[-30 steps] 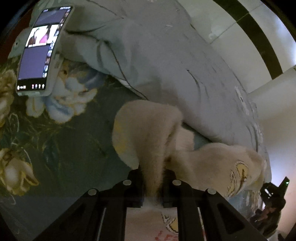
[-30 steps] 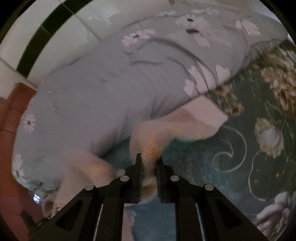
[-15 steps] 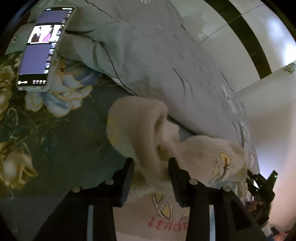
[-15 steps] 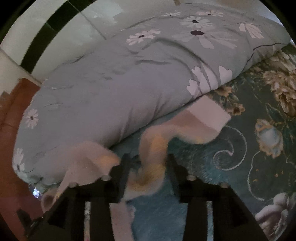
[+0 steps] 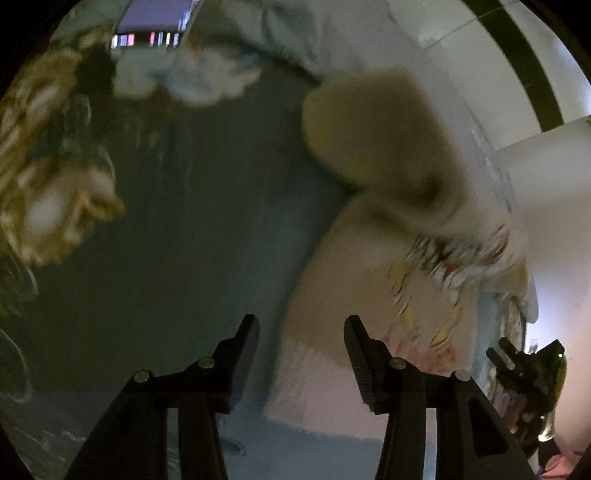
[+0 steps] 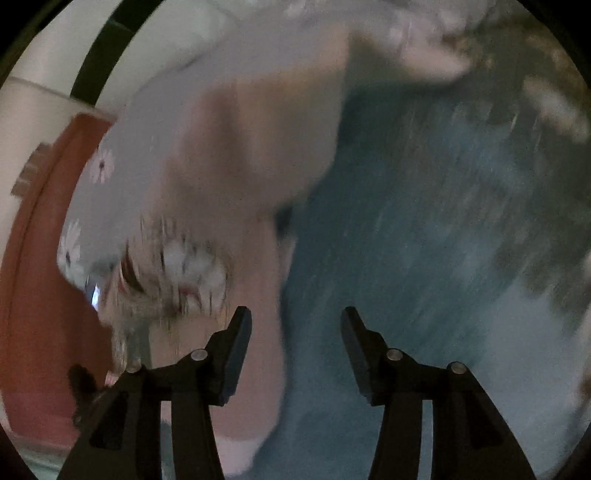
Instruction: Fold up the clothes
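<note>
We have both grippers released: the left gripper (image 5: 301, 323) and the right gripper (image 6: 295, 314) have just been opening, and nothing sits between the fingers of either. The sweater (image 5: 369, 302), cream with a printed front, lies on the bed (image 5: 192, 229), bunched against the grey duvet (image 6: 122, 140), with one sleeve (image 5: 373, 129) humped up rather than flat. Both views are smeared by motion, so we cannot tell how neat the last fold is. The main risk, as we judge it, is that the thick fleecy cloth springs open now that nothing pins it, and the raised sleeve slides off the body. A second risk is a bad next grasp: with the hem blurred and the layers stacked, we could pinch one layer only, or catch the bedsheet with it, and drag the pile askew. The duvet crowds the far side, and the phone (image 5: 147, 26) near the top edge could be knocked.
</note>
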A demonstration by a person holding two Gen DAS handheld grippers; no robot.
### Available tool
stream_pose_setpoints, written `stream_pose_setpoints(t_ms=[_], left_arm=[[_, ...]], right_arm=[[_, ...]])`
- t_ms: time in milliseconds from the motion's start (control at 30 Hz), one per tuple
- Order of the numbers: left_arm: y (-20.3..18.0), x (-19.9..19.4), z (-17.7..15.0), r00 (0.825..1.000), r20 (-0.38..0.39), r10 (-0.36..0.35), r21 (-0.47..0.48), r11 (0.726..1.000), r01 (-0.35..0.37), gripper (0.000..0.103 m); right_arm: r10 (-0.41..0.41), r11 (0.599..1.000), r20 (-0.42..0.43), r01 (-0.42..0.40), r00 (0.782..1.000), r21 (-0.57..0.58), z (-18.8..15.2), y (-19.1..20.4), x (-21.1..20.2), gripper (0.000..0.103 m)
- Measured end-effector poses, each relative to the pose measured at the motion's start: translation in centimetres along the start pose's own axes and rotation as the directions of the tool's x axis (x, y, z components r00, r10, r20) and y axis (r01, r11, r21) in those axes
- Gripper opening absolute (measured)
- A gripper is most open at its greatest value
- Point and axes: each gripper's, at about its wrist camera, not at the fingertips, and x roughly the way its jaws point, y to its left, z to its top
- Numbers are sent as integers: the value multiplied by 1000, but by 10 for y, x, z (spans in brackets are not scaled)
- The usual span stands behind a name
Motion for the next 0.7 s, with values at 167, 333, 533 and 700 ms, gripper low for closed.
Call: stream_pose_setpoints(t_ms=[167, 333, 533, 700], left_arm=[[-2, 14, -9, 1000, 0, -21, 3, 1000, 21, 52], [-6, 15, -10, 996, 12, -94, -12, 996, 94, 50], [-8, 20, -16, 997, 25, -76, -22, 997, 76, 26], [-10, 10, -25, 996, 36, -82, -26, 996, 83, 12]], right_arm=[[64, 998, -63, -63, 996, 28, -25, 15, 38, 52], [51, 997, -60, -47, 997, 66, -32, 24, 53, 54], [96, 974, -11, -91, 995, 206, -35, 11, 53, 32], [122, 959, 1, -118, 993, 258, -35, 5, 48, 17]])
